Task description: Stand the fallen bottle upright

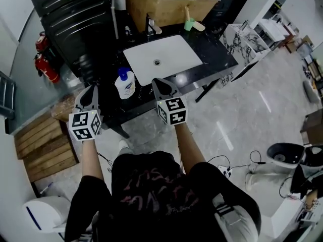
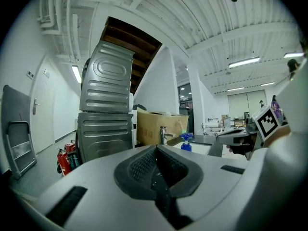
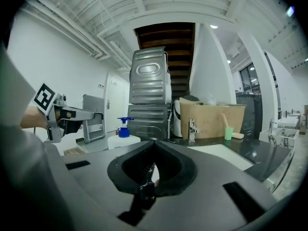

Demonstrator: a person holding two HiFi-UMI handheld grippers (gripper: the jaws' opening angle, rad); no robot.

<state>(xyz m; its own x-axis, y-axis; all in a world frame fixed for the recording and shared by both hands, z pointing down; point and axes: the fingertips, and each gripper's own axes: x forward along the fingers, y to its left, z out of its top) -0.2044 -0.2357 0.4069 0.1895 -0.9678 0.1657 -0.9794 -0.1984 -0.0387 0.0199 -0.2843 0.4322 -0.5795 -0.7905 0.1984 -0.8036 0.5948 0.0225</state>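
A white bottle with a blue pump (image 1: 124, 83) stands upright on the black counter (image 1: 217, 59), just left of the white sink. It is also seen in the left gripper view as the bottle's blue pump (image 2: 186, 142) and in the right gripper view as the bottle (image 3: 123, 134). My left gripper (image 1: 89, 91) hangs short of the counter's front left corner, jaws shut and empty (image 2: 156, 149). My right gripper (image 1: 160, 83) is at the counter's front edge, right of the bottle and apart from it, its jaws (image 3: 154, 143) shut with nothing between them.
The sink basin (image 1: 176, 52) has a faucet (image 1: 153, 26) behind it. A cardboard box (image 1: 166, 1) and a green cup (image 1: 189, 24) sit at the back of the counter. Grey metal cabinets (image 1: 75, 14), fire extinguishers (image 1: 44, 59) and a wooden pallet (image 1: 43, 145) are on the left.
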